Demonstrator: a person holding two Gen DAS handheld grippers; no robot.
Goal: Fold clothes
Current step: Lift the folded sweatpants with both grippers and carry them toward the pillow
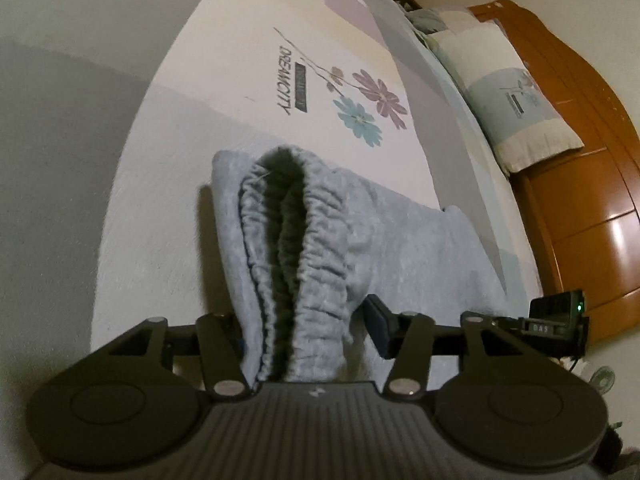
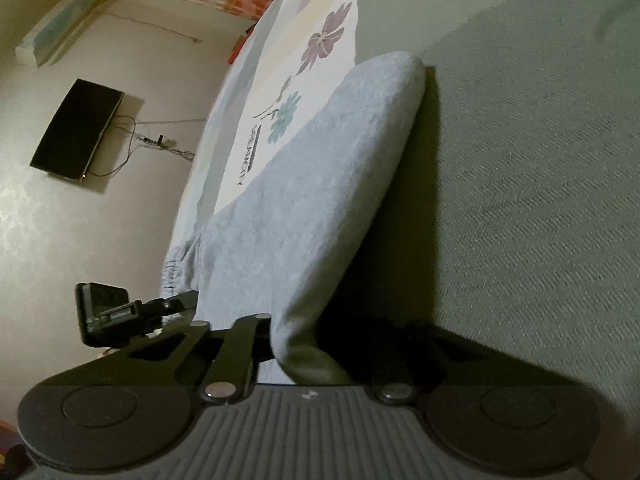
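Between the fingers of the left gripper sits the gathered elastic waistband of a pair of light grey trousers; the fingers stand spread, the left one against the fabric's edge, the blue-padded right one just clear of it, so nothing is pinched; the waistband gapes toward the lens, showing a dark hollow and a loose thread. Only this view shows the waistband opening, the pillow and the orange wooden headboard at the bed's far end. The right gripper has the garment's other, smooth folded end running down between its fingers; the right finger lies in deep shadow, so whether it clamps the cloth cannot be told. Only this view shows a dark wall-mounted screen with trailing cables and a white wall unit. The trousers lie folded on the bed sheet, soft, fleecy and rounded at the fold. Printed on the sheet beside purple and blue flowers is "DREAMCITY"; each view catches the other gripper's device, the one in the left view with a green light.
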